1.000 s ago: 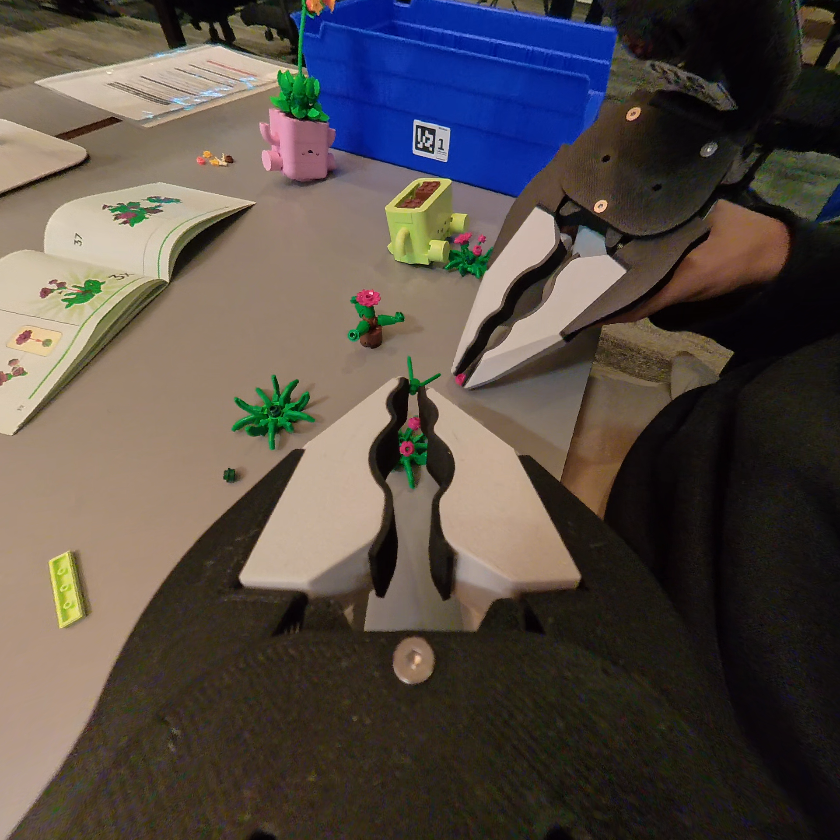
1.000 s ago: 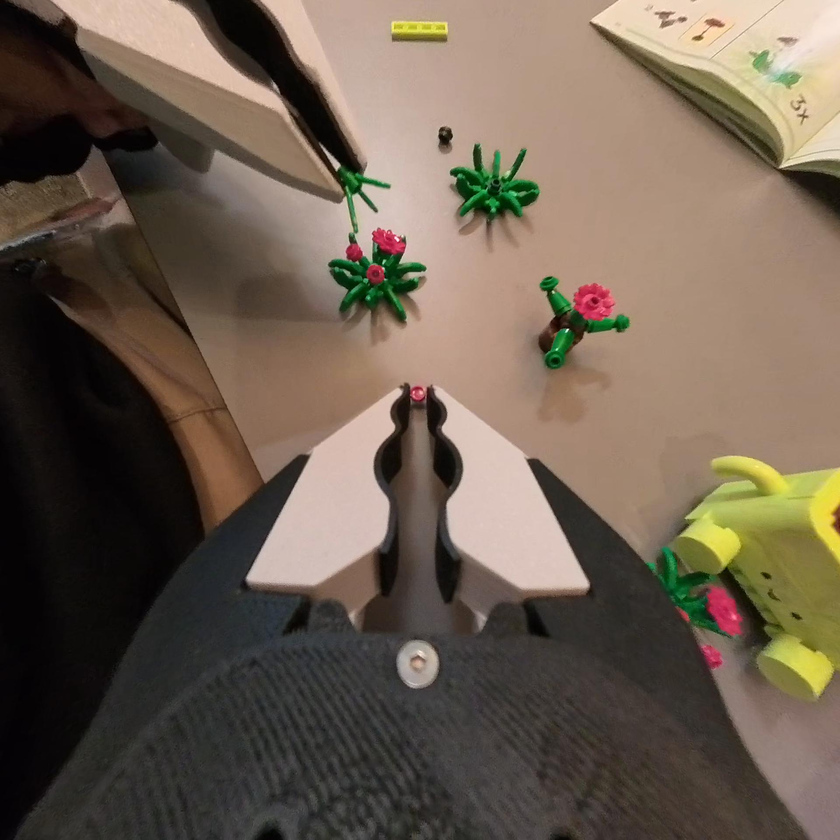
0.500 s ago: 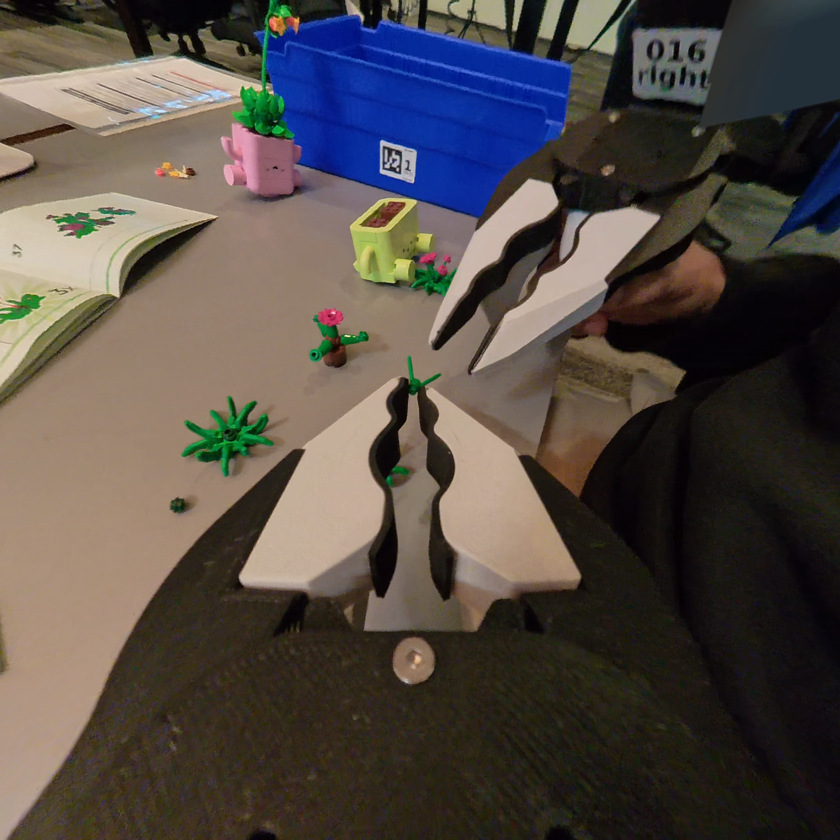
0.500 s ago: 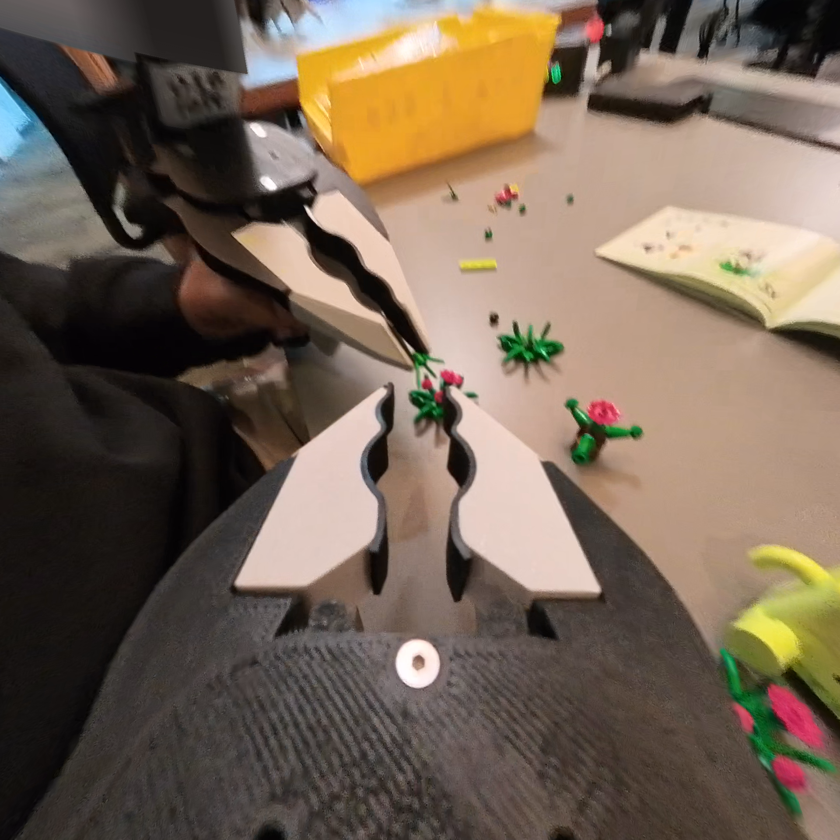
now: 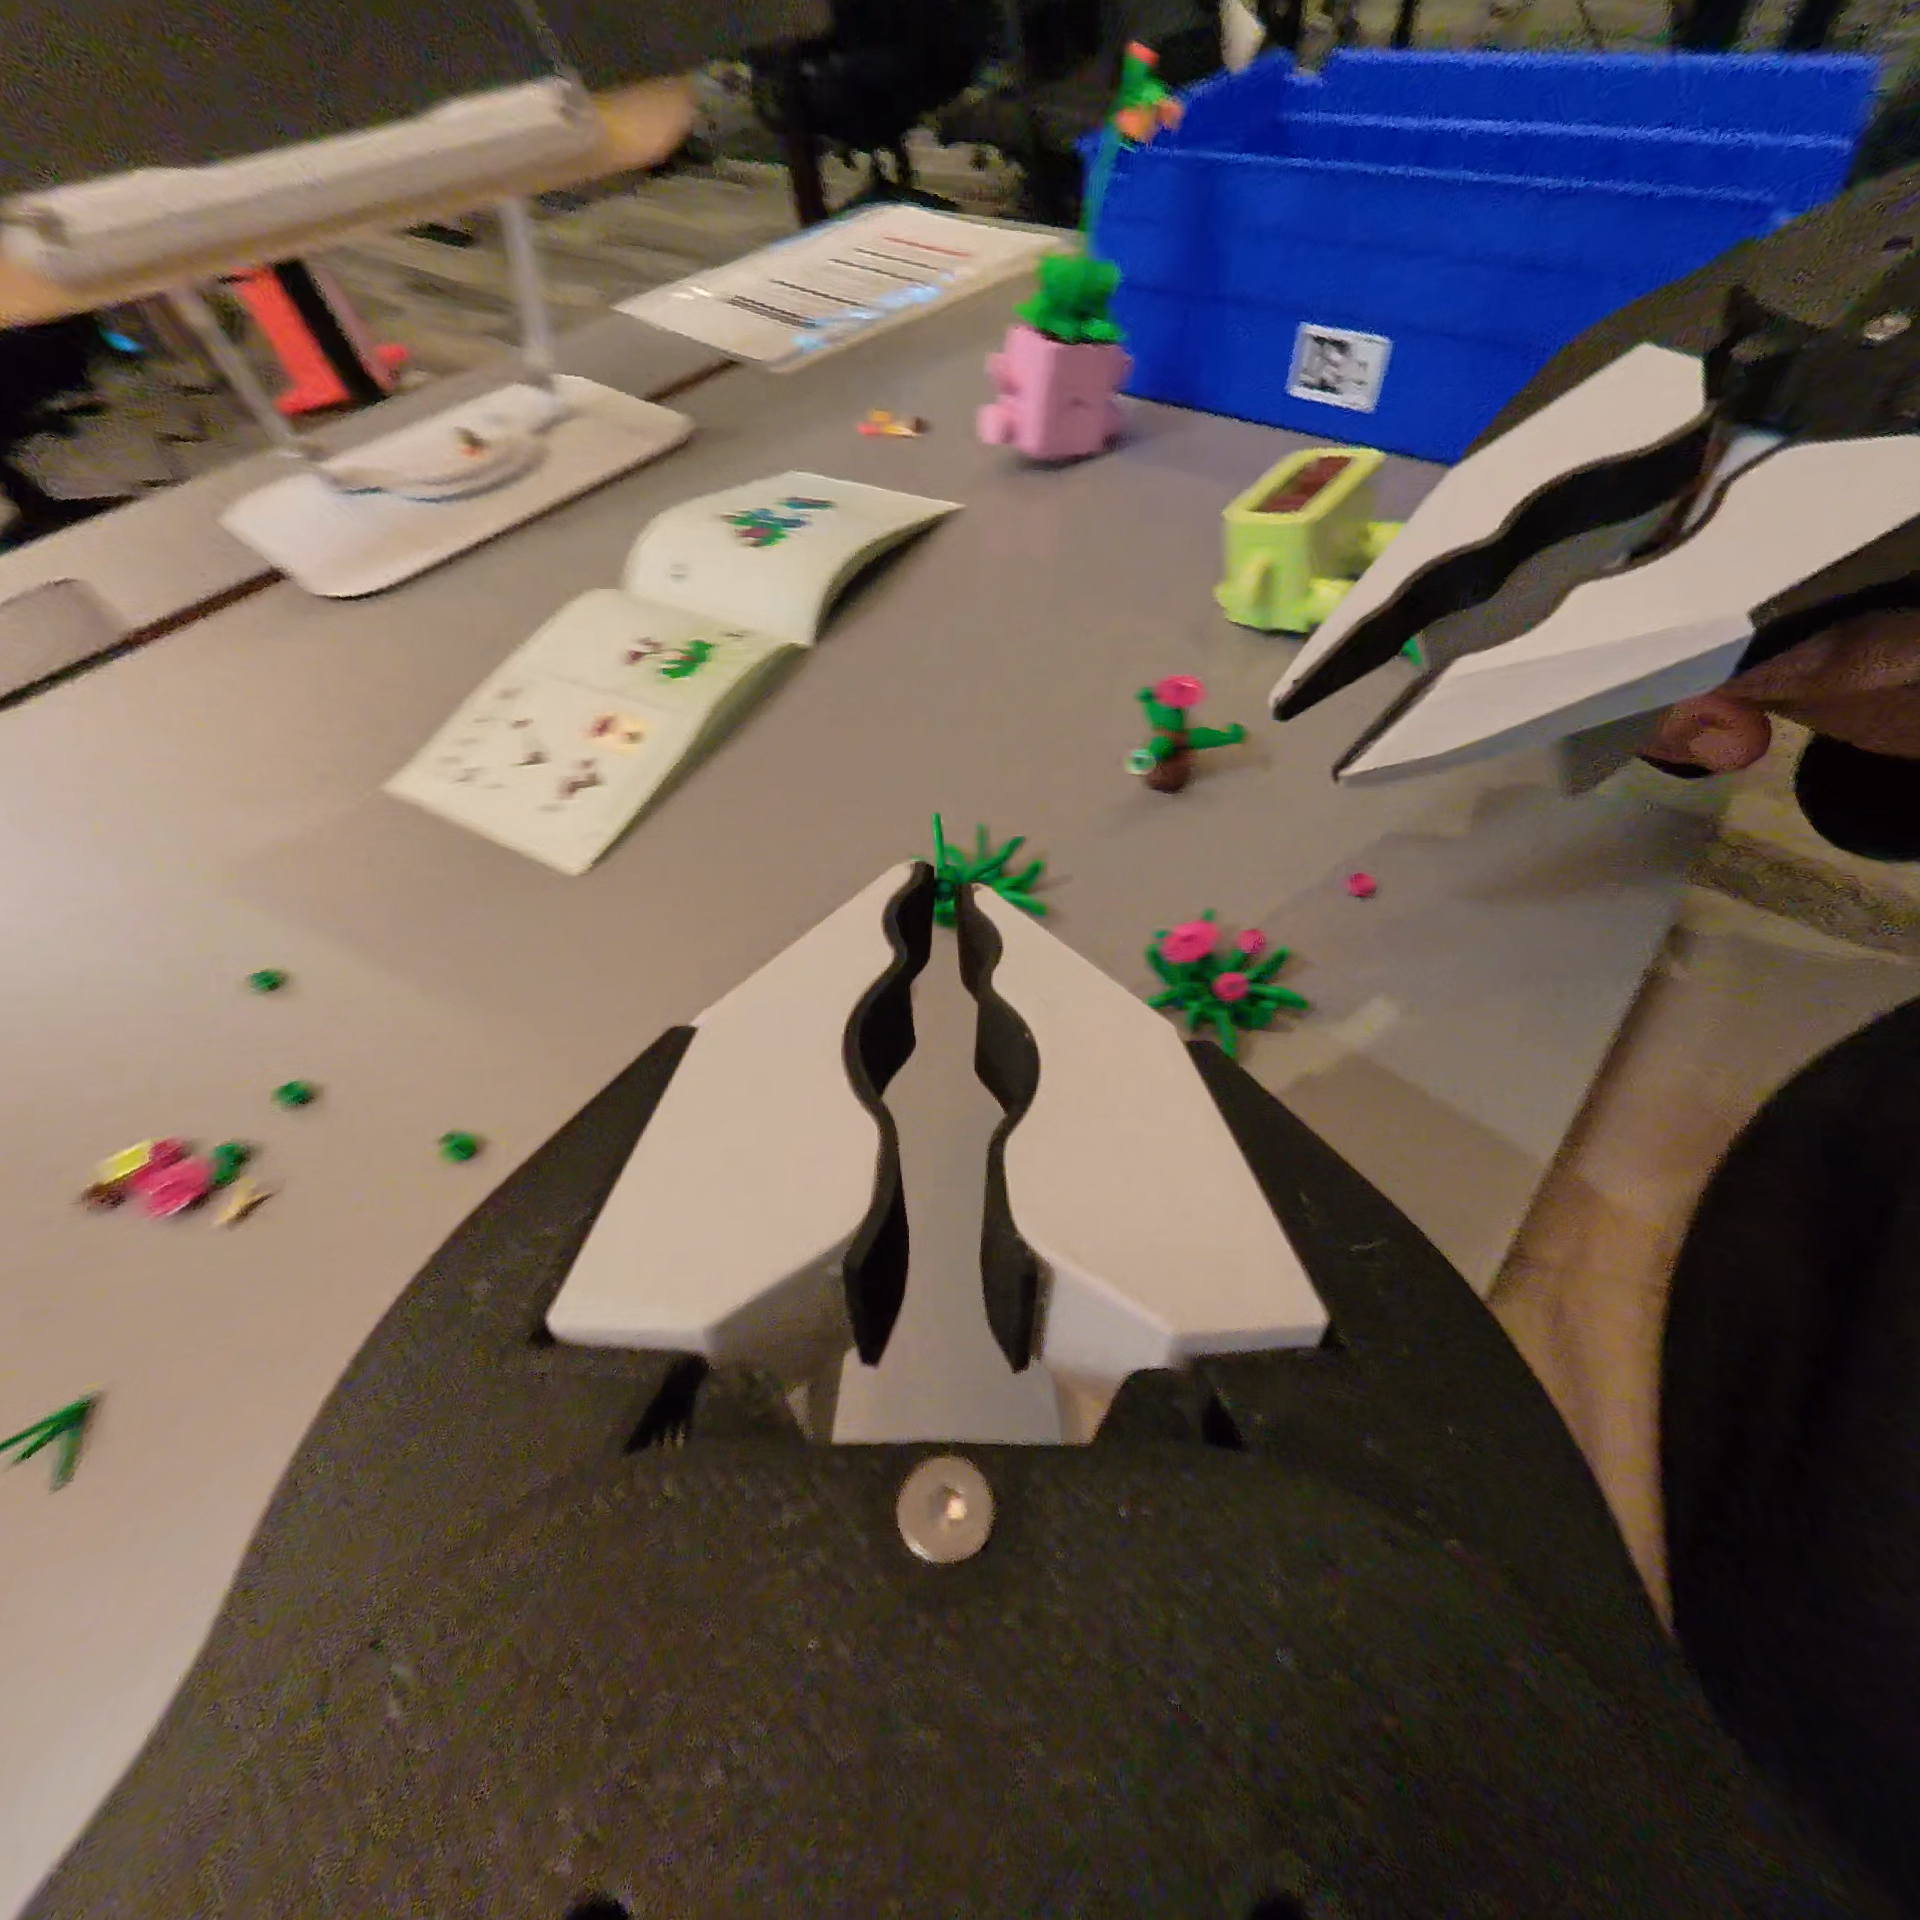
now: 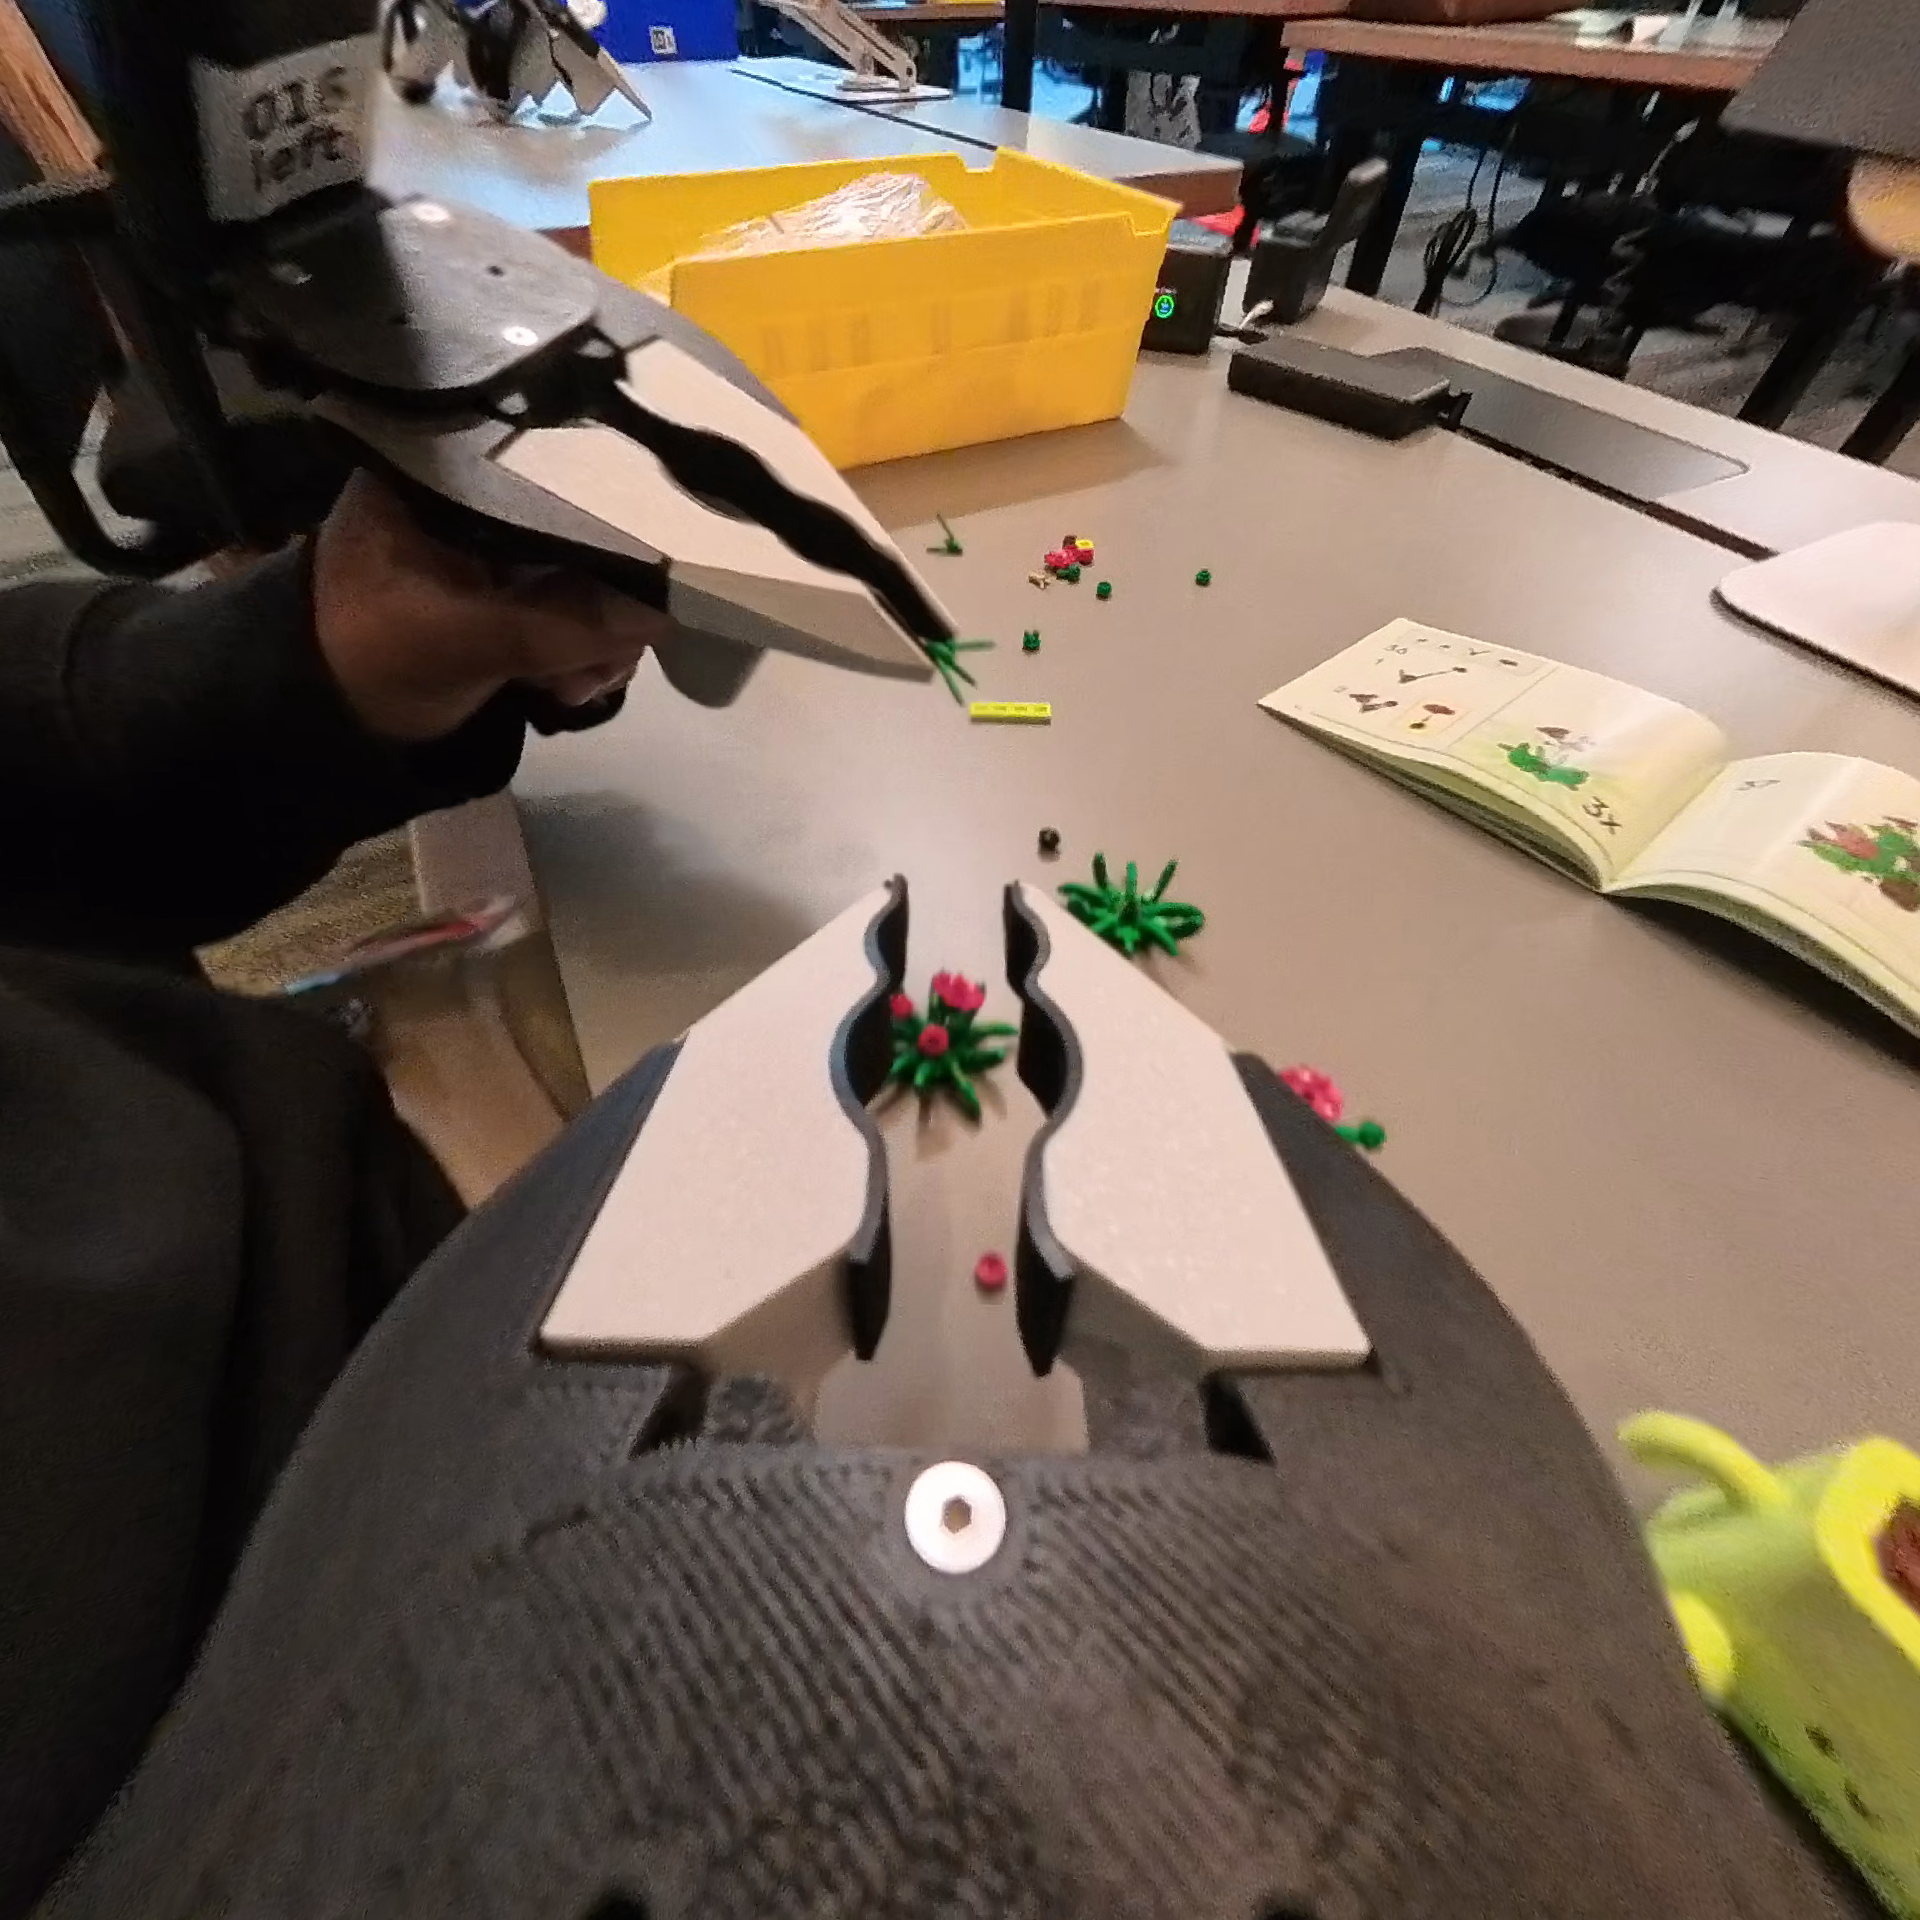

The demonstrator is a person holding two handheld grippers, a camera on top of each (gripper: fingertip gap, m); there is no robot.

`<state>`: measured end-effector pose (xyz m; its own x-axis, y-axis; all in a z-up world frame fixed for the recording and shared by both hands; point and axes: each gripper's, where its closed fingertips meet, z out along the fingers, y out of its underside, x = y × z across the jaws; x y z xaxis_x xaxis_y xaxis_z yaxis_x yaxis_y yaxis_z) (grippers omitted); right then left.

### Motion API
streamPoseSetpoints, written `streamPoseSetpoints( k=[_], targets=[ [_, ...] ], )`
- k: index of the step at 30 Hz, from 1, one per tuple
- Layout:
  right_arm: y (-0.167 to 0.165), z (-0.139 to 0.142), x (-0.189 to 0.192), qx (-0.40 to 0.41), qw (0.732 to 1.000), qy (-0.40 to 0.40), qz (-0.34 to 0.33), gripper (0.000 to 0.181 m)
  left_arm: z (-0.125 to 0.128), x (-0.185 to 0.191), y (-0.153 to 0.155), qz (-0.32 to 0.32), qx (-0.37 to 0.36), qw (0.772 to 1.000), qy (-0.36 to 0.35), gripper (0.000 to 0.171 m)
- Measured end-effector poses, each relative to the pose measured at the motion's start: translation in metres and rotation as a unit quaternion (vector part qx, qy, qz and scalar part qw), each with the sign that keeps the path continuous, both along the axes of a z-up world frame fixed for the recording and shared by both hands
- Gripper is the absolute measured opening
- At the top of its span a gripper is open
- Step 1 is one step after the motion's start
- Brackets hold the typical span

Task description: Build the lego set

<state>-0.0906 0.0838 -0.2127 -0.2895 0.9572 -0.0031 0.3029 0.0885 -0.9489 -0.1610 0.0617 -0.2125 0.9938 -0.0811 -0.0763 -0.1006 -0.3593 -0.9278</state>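
Observation:
My left gripper is shut on a small green stem piece, held above the grey table. It also shows in the right wrist view with the stem sticking out of its tips. My right gripper is open and empty above a green plant with pink flowers. It shows at the right of the left wrist view. A tiny pink stud lies loose on the table beneath it. A bare green plant lies just beyond.
An open instruction booklet lies to the right. A lime pot, a pink pot and a blue bin stand at the far side. A small cactus, a lime plate, a yellow bin and loose pieces are around. My hands' fingertips stand some 8 centimetres from each other. The tiny pink stud is closer to my right gripper, around 9 centimetres from its tips; the left tips are 15 centimetres off. Look for it in the left wrist view too. The bare green plant is about equally far from each gripper, around 10 centimetres.
My right gripper opened and the pink stud left its tips; it now lies on the table. Both grippers rose and swung away. The left stays shut on the green stem.

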Motion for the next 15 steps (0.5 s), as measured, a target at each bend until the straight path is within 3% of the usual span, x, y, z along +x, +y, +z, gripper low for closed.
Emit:
streamPoseSetpoints(
  k=[3, 6, 11, 15],
  targets=[
    [-0.019, 0.012, -0.027, -0.007, 0.999, -0.005, 0.035, 0.021, 0.011, -0.02, -0.013, 0.021, 0.031, 0.999, -0.033, 0.002],
    [-0.038, 0.02, -0.047, 0.029, 0.998, 0.013, 0.055, 0.015, 0.012, -0.019, -0.015, 0.01, 0.048, 0.995, -0.084, 0.002],
    [-0.048, 0.025, -0.063, 0.147, 0.986, 0.067, 0.041, 0.014, 0.004, -0.007, -0.011, -0.017, 0.044, 0.984, -0.174, 0.002],
    [-0.041, 0.013, -0.065, 0.258, 0.964, 0.067, 0.015, 0.016, 0.002, 0.002, -0.01, -0.051, 0.042, 0.97, -0.233, 0.002]
  ],
)
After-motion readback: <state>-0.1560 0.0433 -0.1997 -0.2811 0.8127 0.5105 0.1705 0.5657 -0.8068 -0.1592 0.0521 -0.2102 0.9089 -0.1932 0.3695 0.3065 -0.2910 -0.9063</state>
